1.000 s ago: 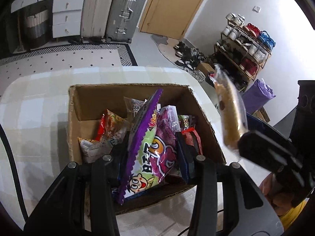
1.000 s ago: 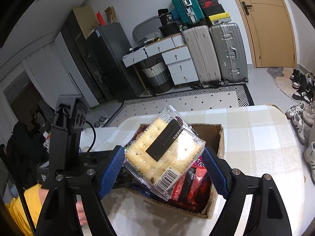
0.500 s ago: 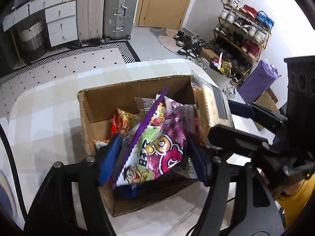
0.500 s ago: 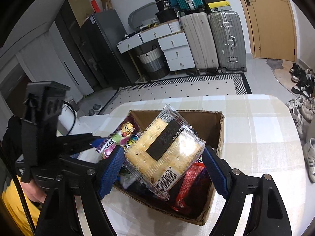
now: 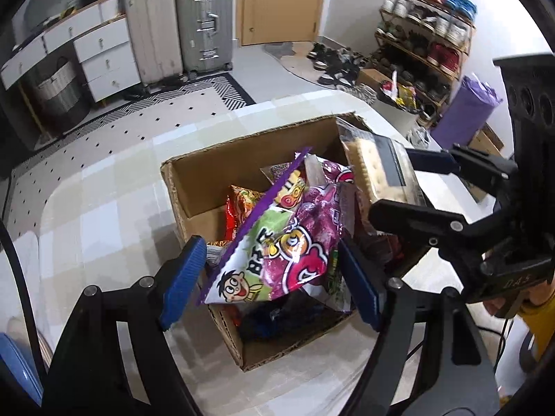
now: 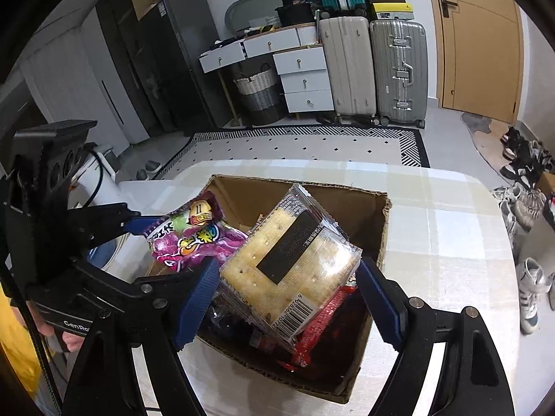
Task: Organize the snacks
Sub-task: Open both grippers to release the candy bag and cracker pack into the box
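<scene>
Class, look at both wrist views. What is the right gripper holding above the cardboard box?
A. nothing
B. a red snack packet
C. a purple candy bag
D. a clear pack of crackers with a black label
D: the right gripper has its blue pads pressed on either side of the cracker pack, above the cardboard box.

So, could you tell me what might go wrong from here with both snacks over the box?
1. The left gripper is opening around the purple candy bag, which lies across a heap of packets in the brown cardboard box; it may slide out.
2. The right gripper holds the clear cracker pack right beside that bag; lowering it could trap the bag or crush the crackers.
</scene>
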